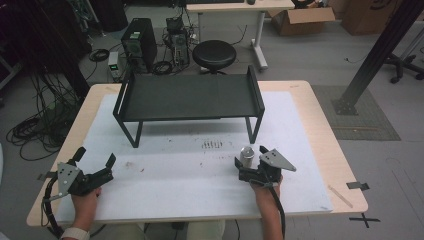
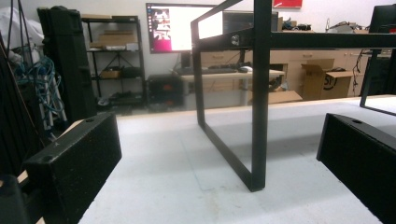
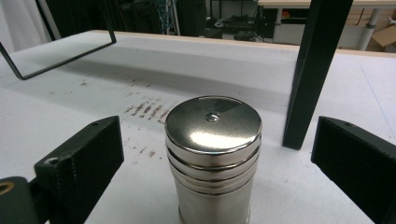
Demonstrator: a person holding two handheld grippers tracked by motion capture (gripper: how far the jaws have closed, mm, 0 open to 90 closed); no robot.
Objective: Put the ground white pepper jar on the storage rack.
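A shiny metal cylinder (image 1: 246, 155) (image 3: 213, 154) stands upright on the white mat (image 1: 190, 170), just in front of the black rack's right front leg (image 3: 315, 70). My right gripper (image 1: 248, 159) (image 3: 215, 163) is open, with its two black jaws on either side of the cylinder and clear gaps between them and it. My left gripper (image 1: 95, 156) (image 2: 219, 158) rests near the table's front left and is open with nothing between its jaws. It faces the black metal rack (image 1: 187, 97) (image 2: 257, 93), whose left leg frame stands ahead of it.
The black rack stands on thin legs across the back half of the mat. Dark scuff marks (image 1: 212, 144) lie on the mat before it. Beyond the table are a black stool (image 1: 214, 55), a computer tower (image 1: 138, 42), cables and a slanted black post (image 1: 372, 55).
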